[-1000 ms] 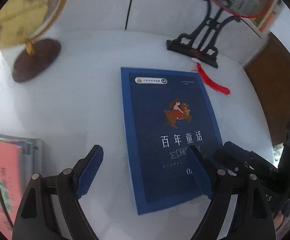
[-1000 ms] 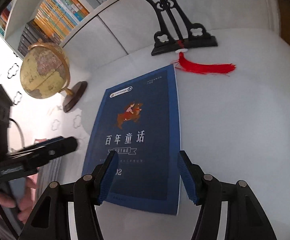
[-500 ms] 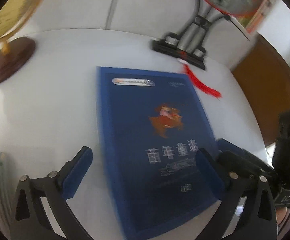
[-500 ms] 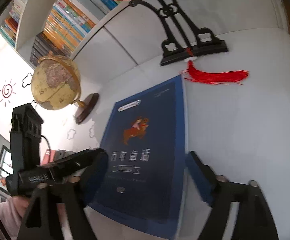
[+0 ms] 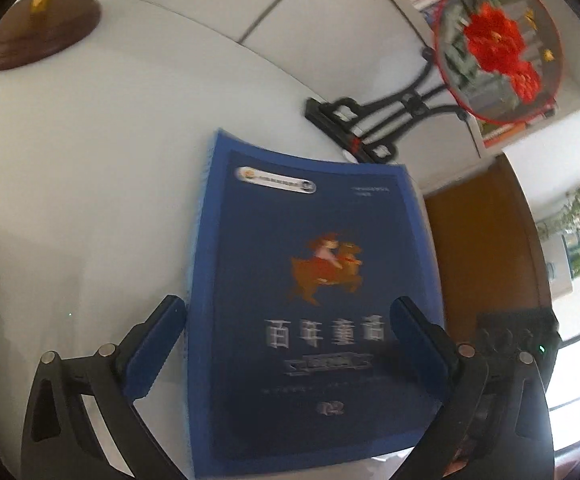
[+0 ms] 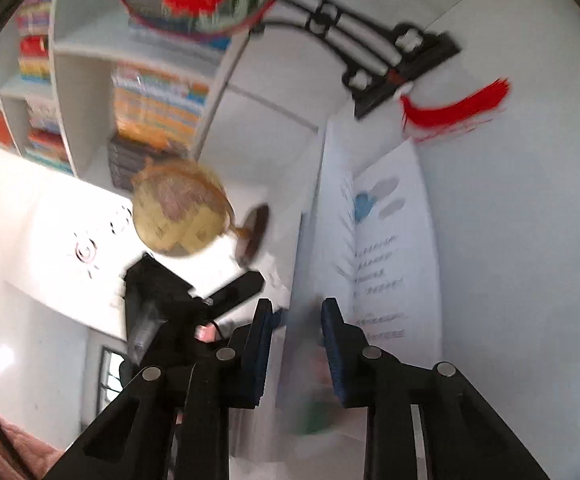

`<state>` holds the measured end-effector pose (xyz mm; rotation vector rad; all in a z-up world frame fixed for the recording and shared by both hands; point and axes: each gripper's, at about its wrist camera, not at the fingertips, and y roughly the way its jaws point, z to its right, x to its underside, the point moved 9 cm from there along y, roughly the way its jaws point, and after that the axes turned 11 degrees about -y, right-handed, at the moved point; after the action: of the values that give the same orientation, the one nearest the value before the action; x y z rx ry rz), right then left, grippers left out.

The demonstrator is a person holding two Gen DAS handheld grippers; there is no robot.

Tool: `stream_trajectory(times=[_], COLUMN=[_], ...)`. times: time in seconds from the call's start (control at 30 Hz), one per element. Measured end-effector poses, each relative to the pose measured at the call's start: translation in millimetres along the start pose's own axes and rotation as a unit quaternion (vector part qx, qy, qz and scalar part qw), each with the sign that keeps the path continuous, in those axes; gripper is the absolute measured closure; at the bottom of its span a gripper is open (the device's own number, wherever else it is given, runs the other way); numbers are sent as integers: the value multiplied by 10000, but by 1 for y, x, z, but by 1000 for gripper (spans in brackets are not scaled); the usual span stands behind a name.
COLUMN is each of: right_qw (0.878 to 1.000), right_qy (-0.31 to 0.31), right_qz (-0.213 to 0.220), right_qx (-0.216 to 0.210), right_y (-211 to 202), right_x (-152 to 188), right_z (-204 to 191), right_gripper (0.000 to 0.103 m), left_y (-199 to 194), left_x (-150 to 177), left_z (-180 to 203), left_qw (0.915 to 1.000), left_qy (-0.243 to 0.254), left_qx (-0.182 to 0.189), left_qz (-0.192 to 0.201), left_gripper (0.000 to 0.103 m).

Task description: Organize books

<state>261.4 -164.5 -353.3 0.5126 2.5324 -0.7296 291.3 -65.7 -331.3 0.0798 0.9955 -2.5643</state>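
The blue book (image 5: 310, 240) with a rider on its cover lies on the white table (image 5: 89, 168), its right side raised and its cover bowed. My left gripper (image 5: 287, 332) hovers over the near end, jaws wide and closing a little, with no pad pressing on the book. The right gripper's black body (image 5: 514, 340) sits at the book's right edge. In the right wrist view the right gripper (image 6: 296, 320) is closing on that edge, which is blurred between the pads. A white printed page (image 6: 390, 248) shows beside it. The left gripper's body (image 6: 193, 292) is at the left.
A globe (image 6: 181, 216) on a brown base (image 5: 41, 28) stands at the far left of the table. A round red embroidered ornament on a black stand (image 5: 370, 124) with a red tassel (image 6: 454, 104) stands behind the book. Bookshelves (image 6: 157, 108) fill the wall beyond.
The right gripper's jaws opened wide, then narrowed onto the book's right edge, and that side has risen off the table. Both views have rolled and tilted upward.
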Motion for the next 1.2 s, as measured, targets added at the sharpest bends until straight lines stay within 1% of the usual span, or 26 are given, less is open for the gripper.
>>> stream_trajectory(times=[0.03,0.07,0.1,0.13,0.17,0.2,0.23,0.27,0.3,0.33,0.4,0.43,0.47,0.53,0.6,0.63,0.67,0.73,0.77,0.8,0.83,0.93,1.0,1.07,1.13,1.2], right_qw=[9997,9988,9981,9973,9960,9951,9946,9959,9977,9991,9997,9995,9993,9983,9966,9952,9940,9924,9924,9925,9925,9945,9960,9960,9956,9945], right_qy=[-106,-153,-146,-139,-185,-248,-290,-235,-127,-79,-112,-79,-37,76,105,123,128,135,146,147,145,2,-103,-223,-433,-541], right_qz=[-125,-262,-362,-436,-504,-531,-535,-486,-408,-303,-228,-212,-204,-121,-5,57,122,207,221,205,189,180,186,216,207,225], right_qx=[205,379,476,580,710,796,840,732,517,273,-35,-216,-312,-557,-818,-966,-1076,-1203,-1205,-1198,-1198,-1033,-873,-836,-805,-868], right_y=[7,13,17,20,21,21,20,19,16,11,6,4,4,2,-2,-5,-8,-14,-17,-19,-21,-29,-34,-37,-38,-39], right_x=[2,4,6,8,10,11,10,8,6,2,-1,-2,-2,-3,-4,-5,-6,-7,-7,-5,-4,-4,-6,-10,-12,-13], right_z=[1,5,8,11,13,13,12,10,4,-4,-19,-26,-30,-38,-50,-58,-64,-73,-75,-76,-77,-82,-84,-93,-108,-123], right_gripper=[79,87,95,96,97,98,98,100,101,101,101,101,101,101,101,101,101,100,100,100,100,101,100,100,100,101], left_y=[5,9,12,15,18,18,15,11,2,-5,-23,-32,-37,-38,-31,-30,-31,-35,-39,-44,-47,-67,-84,-101,-116,-137], left_x=[7,14,21,25,29,30,32,31,28,25,16,12,9,10,17,20,22,23,25,27,28,31,29,23,22,21], left_z=[8,14,20,23,22,20,18,17,15,12,3,-3,-10,-26,-38,-40,-40,-36,-29,-19,-13,7,16,22,26,27], left_qw=[9994,9985,9983,9986,9986,9982,9983,9988,9994,9997,9991,9986,9981,9961,9923,9899,9863,9796,9748,9680,9674,9793,9792,9785,9807,9821], left_qy=[-45,-100,-17,141,347,414,401,336,185,49,-187,-321,-459,-841,-1209,-1386,-1584,-1830,-1907,-1966,-1944,-1417,-1332,-1259,-1108,-981], left_qx=[272,358,360,232,-70,-250,-290,-263,-259,-236,-360,-339,-301,-244,-161,60,356,793,1127,1532,1601,1446,1524,1604,1566,1532], left_qz=[-226,-394,-454,-445,-397,-350,-294,-236,-144,-71,140,241,290,133,-198,-278,-284,-260,-273,-308,-279,-71,106,294,393,484], left_gripper=[22,22,22,23,23,24,24,23,21,21,21,17,16,15,15,15,15,15,15,16,15,15,15,16,16,15])
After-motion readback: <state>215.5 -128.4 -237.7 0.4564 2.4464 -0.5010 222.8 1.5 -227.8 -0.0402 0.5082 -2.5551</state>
